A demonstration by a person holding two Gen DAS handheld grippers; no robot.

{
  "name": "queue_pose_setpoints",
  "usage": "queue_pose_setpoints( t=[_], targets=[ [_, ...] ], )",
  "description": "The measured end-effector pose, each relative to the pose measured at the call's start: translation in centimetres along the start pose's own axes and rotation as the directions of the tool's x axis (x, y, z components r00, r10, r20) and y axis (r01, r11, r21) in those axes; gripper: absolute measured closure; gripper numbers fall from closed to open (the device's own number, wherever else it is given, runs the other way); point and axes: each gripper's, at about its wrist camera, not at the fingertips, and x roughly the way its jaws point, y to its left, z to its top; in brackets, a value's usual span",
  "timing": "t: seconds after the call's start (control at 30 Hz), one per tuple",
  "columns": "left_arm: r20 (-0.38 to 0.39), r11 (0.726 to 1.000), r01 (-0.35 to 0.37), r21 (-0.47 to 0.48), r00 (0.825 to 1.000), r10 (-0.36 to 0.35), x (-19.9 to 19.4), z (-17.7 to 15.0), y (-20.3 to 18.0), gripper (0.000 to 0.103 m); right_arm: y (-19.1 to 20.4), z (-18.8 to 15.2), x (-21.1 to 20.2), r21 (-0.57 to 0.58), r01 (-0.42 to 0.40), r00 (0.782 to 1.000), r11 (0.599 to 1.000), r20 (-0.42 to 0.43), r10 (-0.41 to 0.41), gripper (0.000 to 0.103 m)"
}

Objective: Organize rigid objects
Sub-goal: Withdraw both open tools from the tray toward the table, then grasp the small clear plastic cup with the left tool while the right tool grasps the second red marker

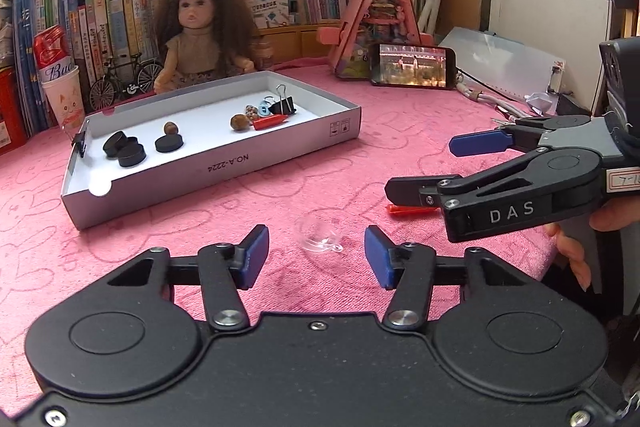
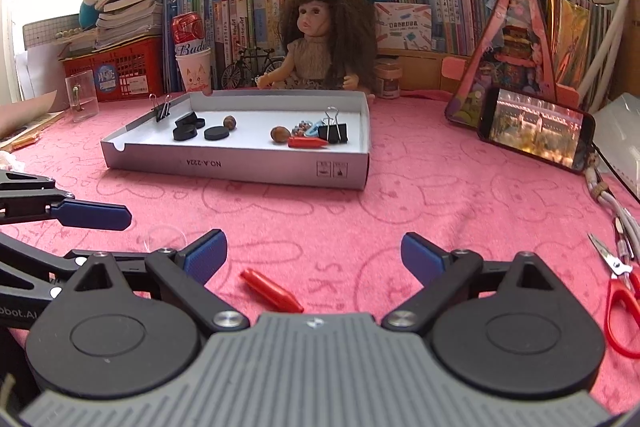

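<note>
A shallow white box (image 1: 280, 151) (image 2: 240, 169) on the pink cloth holds black discs (image 1: 124, 149) (image 2: 188, 127), nuts, a red cap (image 1: 270, 122) (image 2: 307, 142), beads and a black binder clip (image 1: 285, 103) (image 2: 334, 131). My left gripper (image 1: 316, 257) is open, with a clear plastic suction cup (image 1: 320, 235) on the cloth between its fingers. My right gripper (image 2: 314, 257) is open over a loose red cap (image 2: 272, 291); that cap also shows partly hidden under the right gripper in the left wrist view (image 1: 408, 209).
A doll (image 2: 320, 43), books, plush toys and a beer can (image 2: 188, 35) line the back. A phone (image 2: 536, 129) leans on a pink stand at right. Red scissors (image 2: 620, 291) and cables lie at far right. A clear cup (image 2: 82, 97) stands at left.
</note>
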Motion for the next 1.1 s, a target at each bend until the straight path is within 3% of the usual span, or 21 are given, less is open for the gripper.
queue_pose_setpoints(
  t=[0.1,0.17,0.2,0.4,0.6,0.77,1.1],
  targets=[
    [0.004,1.000,-0.010,0.014,1.000,0.010,0.7,0.1,-0.5,0.059,-0.1,-0.5,-0.4,-0.007,0.003,1.000,1.000,0.002,-0.003,0.005],
    [-0.007,1.000,-0.019,0.005,1.000,0.019,1.2,0.1,-0.5,0.068,-0.2,-0.8,-0.8,-0.012,0.006,1.000,1.000,0.006,-0.006,0.005],
    [-0.016,1.000,-0.020,-0.004,1.000,0.020,1.5,0.1,-0.4,0.077,-0.2,-1.0,-1.0,-0.014,0.009,1.000,1.000,0.009,-0.008,0.005],
    [-0.010,0.997,-0.054,-0.050,0.999,0.054,1.5,0.0,0.2,0.077,0.0,-2.1,-1.6,-0.072,0.044,0.999,0.996,0.005,-0.044,0.005],
    [-0.005,0.991,-0.088,-0.104,0.996,0.087,0.9,0.0,1.4,0.077,0.1,-2.5,-2.0,-0.148,0.143,0.990,0.978,0.034,-0.140,0.005],
    [-0.011,0.982,-0.114,-0.149,0.994,0.113,0.5,-0.7,2.1,0.077,-0.4,-2.3,-1.4,-0.138,0.179,0.984,0.974,0.032,-0.176,0.005],
    [0.003,0.969,-0.174,-0.174,0.984,0.177,-0.1,-1.3,2.6,0.077,0.2,-1.4,0.4,-0.092,0.154,0.988,0.984,0.014,-0.154,0.005]
  ],
)
